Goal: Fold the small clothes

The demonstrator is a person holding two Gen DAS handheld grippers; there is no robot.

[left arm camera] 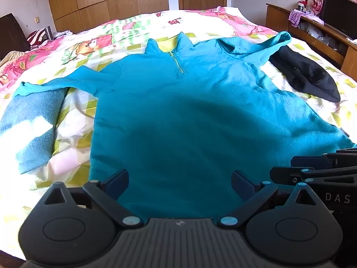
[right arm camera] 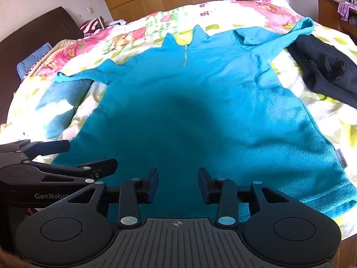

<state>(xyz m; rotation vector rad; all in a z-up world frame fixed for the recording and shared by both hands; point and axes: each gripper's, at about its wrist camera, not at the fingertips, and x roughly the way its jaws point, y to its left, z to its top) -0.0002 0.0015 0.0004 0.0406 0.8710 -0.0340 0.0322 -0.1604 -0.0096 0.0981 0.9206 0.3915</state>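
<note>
Bedroom, bed with cartoon quilt [left arm camera: 138, 33]; teal fleece pullover [left arm camera: 189, 111] lies flat face up, long axis running away from the cameras, collar at far end, hem nearest, sleeves out sideways. Left gripper [left arm camera: 179, 184] wide open above hem; right gripper [right arm camera: 178, 184] partly open, nothing held

We carry two matching tools of matte black plastic, the left gripper [left arm camera: 180, 184] and the right gripper [right arm camera: 178, 185], each with a grey ribbed plate at its base flanked by two round black discs. Our angled link arms are pinned with pale blue-grey rivets, and our fingers [right arm camera: 152, 184] end in dark blue pads. A small crosshair mark sits on the right one's plate, and white lettering reading "GenRobo" shows along the side of the left one's body.
</note>
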